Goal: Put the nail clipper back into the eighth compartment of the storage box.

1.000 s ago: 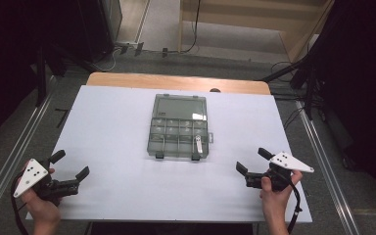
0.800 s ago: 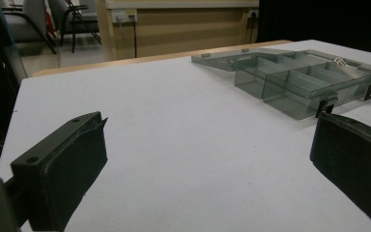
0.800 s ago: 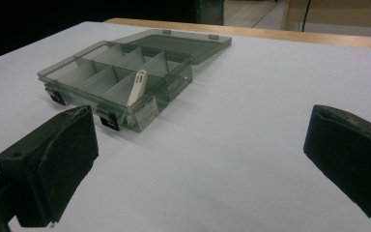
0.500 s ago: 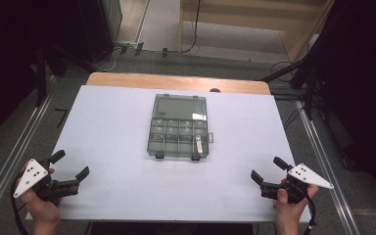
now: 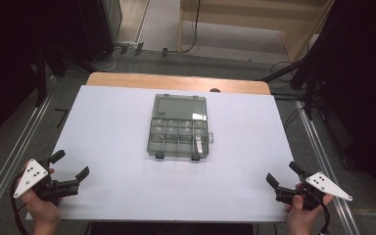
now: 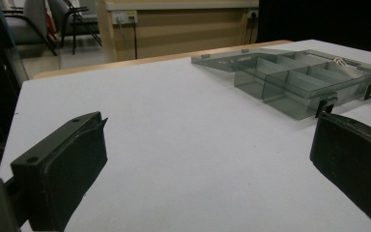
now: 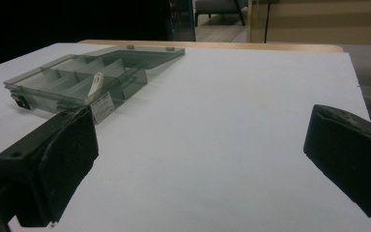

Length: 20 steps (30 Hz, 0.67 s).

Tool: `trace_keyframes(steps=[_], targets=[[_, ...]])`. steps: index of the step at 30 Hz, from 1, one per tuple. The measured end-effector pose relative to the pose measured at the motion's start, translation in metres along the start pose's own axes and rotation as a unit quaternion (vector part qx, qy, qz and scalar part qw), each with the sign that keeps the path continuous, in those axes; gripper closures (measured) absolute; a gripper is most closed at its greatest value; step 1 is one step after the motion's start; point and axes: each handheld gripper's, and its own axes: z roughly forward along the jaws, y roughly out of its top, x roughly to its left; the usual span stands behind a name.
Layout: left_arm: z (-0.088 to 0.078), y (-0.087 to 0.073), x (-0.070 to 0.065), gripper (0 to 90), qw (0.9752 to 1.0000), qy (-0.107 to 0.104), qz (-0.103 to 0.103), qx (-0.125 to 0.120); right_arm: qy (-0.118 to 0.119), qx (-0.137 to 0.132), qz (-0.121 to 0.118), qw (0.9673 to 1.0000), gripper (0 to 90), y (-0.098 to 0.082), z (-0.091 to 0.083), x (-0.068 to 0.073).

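The table (image 5: 127, 132), a broad white sheet over a wooden top, took up most of the high view, with dark floor and metal rails (image 5: 10, 161) along both sides. Near its middle, a little toward the far edge, lay the box (image 5: 178, 127), a smoky clear organizer with its lid flat open behind it and rows of small compartments facing up. Two black latches (image 5: 196, 157) sat on its near wall. One small white part (image 5: 199, 145) lay in a compartment at the near right corner; what it was could not be told.

The left gripper (image 5: 68, 171) rested at the near left corner of the table, jaws spread wide and empty. The right gripper (image 5: 283, 175) sat at the near right corner, its jaws likewise parted with nothing between them. Both were well apart from the box.

This looked like the very start of the work, or a pause in it: neither tool had reached anything. The next move would probably call for one gripper to travel forward and inward to the box, either to pick out the white part or to swing the lid over.

Room was plentiful. Bare sheet lay between each gripper and the box, with nothing to knock aside. The only care needed was at the near edge, where both hands hung close to the table's lip.
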Motion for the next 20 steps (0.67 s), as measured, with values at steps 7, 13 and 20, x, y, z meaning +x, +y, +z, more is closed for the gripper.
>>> trace_keyframes(steps=[7,13,20], targets=[[0.0,0.0,0.0,0.0,1.0,0.0,0.001,0.0,0.006,-0.016,0.012,0.9998,0.0,-0.004,-0.004,-0.008],[0.0,0.0,0.0,0.0,1.0,0.0,0.002,0.002,0.009,-0.027,0.025,0.9993,0.0,-0.007,-0.007,-0.014],[0.001,0.0,0.0,0.0,1.0,-0.001,0.002,0.002,0.006,-0.027,0.029,0.9992,0.0,-0.007,-0.008,-0.015]])
